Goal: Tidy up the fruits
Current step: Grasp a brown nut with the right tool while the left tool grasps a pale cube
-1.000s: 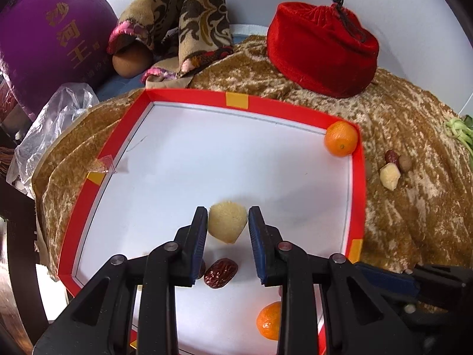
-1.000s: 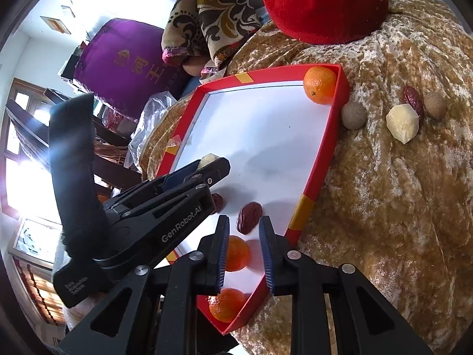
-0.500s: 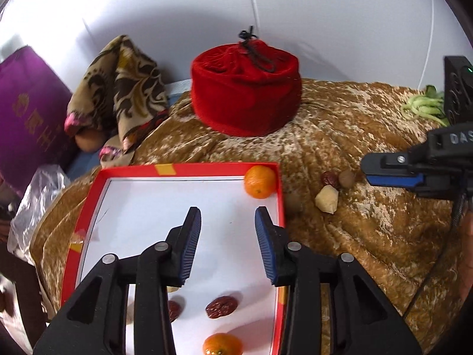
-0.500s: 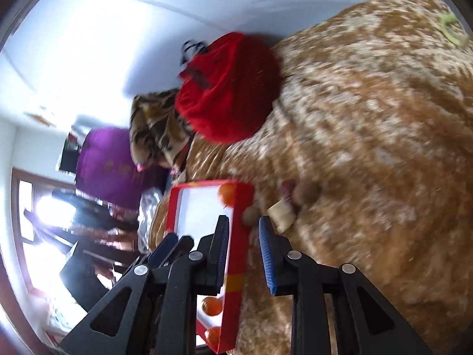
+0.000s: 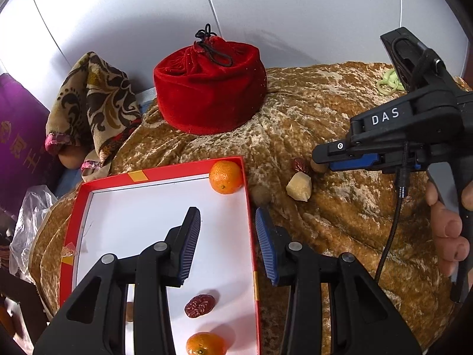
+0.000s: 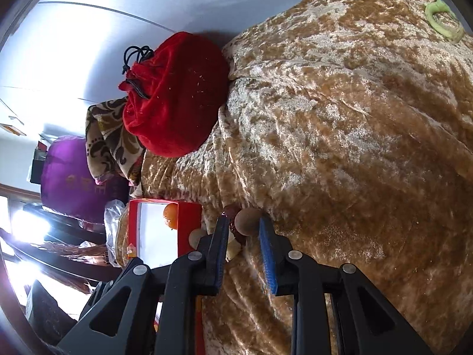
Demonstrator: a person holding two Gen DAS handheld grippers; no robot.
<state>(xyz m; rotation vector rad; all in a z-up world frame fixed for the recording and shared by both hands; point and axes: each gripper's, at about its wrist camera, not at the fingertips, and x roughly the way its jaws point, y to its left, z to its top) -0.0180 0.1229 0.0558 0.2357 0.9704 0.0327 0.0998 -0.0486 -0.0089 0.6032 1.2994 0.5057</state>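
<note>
A red-rimmed white tray [image 5: 97, 183] lies on the gold cloth. It holds an orange [image 5: 225, 176] in its far right corner, a red date [image 5: 199, 306] and a second orange [image 5: 204, 343] near me. My left gripper [image 5: 226, 239] is open and empty above the tray's right edge. On the cloth right of the tray lie a pale yellow chunk [image 5: 299, 186], a red date [image 5: 300, 164] and a brown round fruit [image 6: 247, 221]. My right gripper [image 6: 244, 242] is open, its fingers on either side of the round fruit; it shows from the side in the left wrist view [image 5: 320, 159].
A red velvet pouch [image 5: 208, 88] stands at the back of the cloth. A patterned cloth [image 5: 88, 100] and a purple bag [image 5: 17, 136] lie at the left. A green ring [image 6: 443, 20] lies far right. Another brown fruit [image 5: 260, 194] sits by the tray's outer wall.
My left gripper has lifted away from the pale fruit in the tray and drawn back. My right gripper has swung from the tray out to the fruits on the cloth and opened wider.
</note>
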